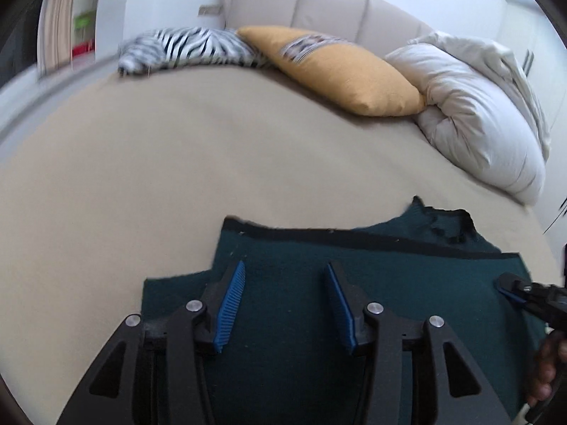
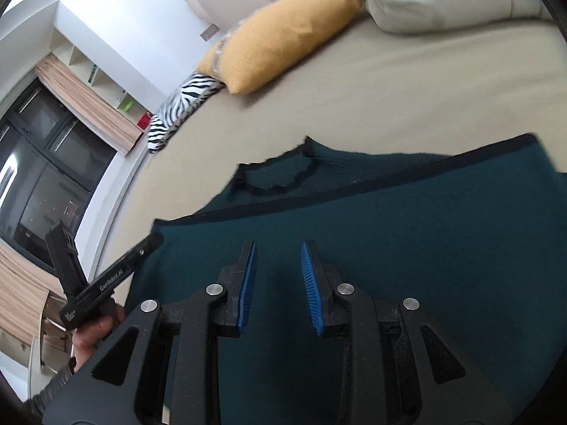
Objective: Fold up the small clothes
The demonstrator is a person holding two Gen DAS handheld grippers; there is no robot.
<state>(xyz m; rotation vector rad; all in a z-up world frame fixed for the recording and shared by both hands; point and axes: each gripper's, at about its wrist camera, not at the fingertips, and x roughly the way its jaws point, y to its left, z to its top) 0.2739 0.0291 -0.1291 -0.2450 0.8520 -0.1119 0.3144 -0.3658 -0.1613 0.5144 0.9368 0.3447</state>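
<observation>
A dark green knitted top (image 1: 354,276) with black trim lies flat on the beige bed sheet (image 1: 141,177), folded over so the neck opening (image 1: 446,226) shows at the far edge. It also fills the right wrist view (image 2: 407,233). My left gripper (image 1: 285,272) is open and empty just above the garment's near left part. My right gripper (image 2: 278,251) is open and empty above the garment. The right gripper shows at the garment's right edge in the left wrist view (image 1: 510,287), and the left gripper shows at its left corner in the right wrist view (image 2: 149,244).
A yellow pillow (image 1: 340,71), a zebra-print pillow (image 1: 184,47) and a bunched white duvet (image 1: 475,113) lie at the head of the bed against a beige headboard (image 1: 319,3). A dark window with curtains (image 2: 42,163) is off the bed's left side.
</observation>
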